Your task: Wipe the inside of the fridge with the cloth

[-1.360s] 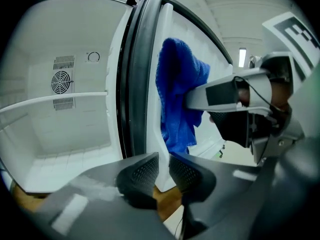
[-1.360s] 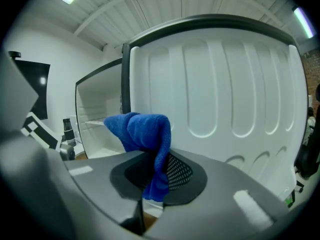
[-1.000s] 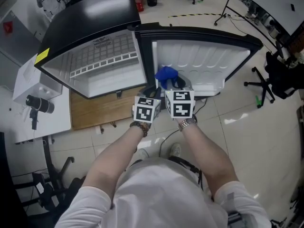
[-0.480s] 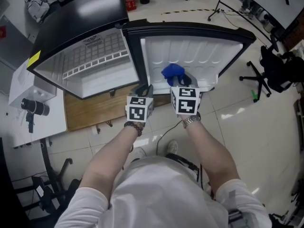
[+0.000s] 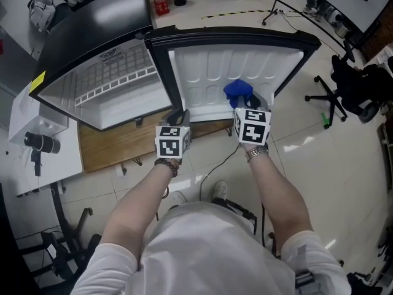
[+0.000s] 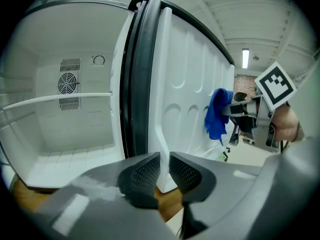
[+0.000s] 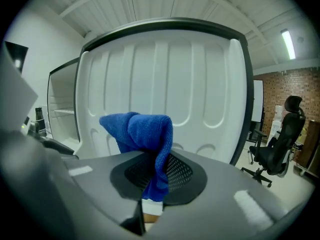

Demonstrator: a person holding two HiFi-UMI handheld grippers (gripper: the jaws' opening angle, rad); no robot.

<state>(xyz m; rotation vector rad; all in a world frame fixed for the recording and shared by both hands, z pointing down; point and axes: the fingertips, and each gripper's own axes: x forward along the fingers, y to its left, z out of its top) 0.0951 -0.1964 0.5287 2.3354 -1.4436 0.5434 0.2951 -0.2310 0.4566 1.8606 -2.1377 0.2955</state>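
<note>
Beside the fridge (image 6: pixel 60 134), our left gripper (image 6: pixel 164 170) clamps the door (image 6: pixel 185 84) edge. Our right gripper (image 7: pixel 156 176) pinches the cloth (image 7: pixel 142 131) near the door. We judge most wiping remains.

The person's left forearm (image 5: pixel 138 208) and right forearm (image 5: pixel 279 192) are stretching forward, bare, side by side. The left gripper (image 6: pixel 165 171) is pinching a fridge door's edge (image 6: pixel 162 109) between nearly closed fingers. The right gripper (image 7: pixel 155 176) is clamping a blue cloth (image 7: pixel 142 131), which is bunching up above its fingers.
</note>
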